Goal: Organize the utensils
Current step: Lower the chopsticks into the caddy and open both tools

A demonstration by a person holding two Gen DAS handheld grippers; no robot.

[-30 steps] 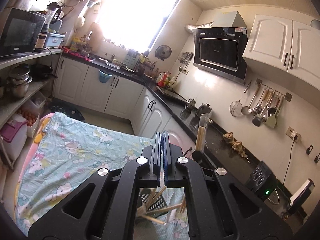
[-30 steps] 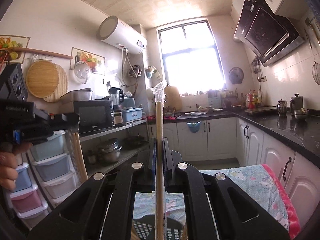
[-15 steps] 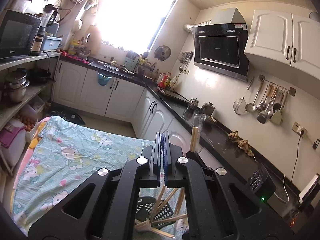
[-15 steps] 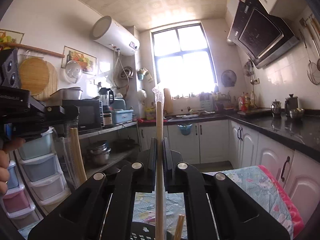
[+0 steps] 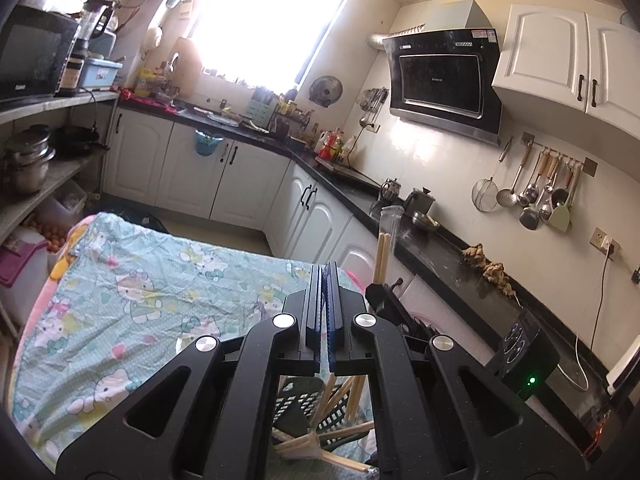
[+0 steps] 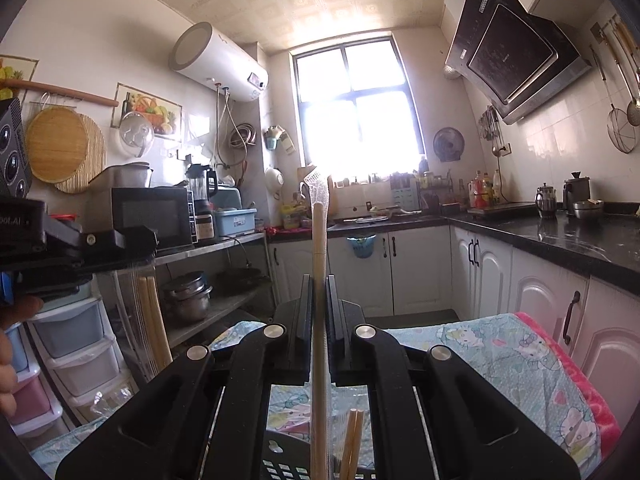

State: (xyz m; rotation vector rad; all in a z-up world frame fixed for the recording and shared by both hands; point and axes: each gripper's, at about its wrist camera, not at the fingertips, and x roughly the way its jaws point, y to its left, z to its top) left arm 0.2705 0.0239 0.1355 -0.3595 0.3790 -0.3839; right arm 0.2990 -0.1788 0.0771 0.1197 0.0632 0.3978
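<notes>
Left wrist view: the left gripper (image 5: 323, 280) is closed on a clear sleeve; below it a black basket (image 5: 304, 404) on the patterned worktop (image 5: 120, 304) holds several chopsticks. Right wrist view: the right gripper (image 6: 319, 292) clamps one upright wrapped chopstick pair (image 6: 320, 240); the left gripper's sleeved pair (image 6: 150, 320) hangs at left.

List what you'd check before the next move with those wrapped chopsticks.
1. Right gripper shut on upright wrapped pair: ok.
2. Left gripper shut on hanging wrapped pair: ok.
3. The two pairs apart, not tangled: ok.
4. Black basket below the grippers: ok.
5. Free room among loose chopsticks in the basket: cannot tell, mostly hidden.
</notes>
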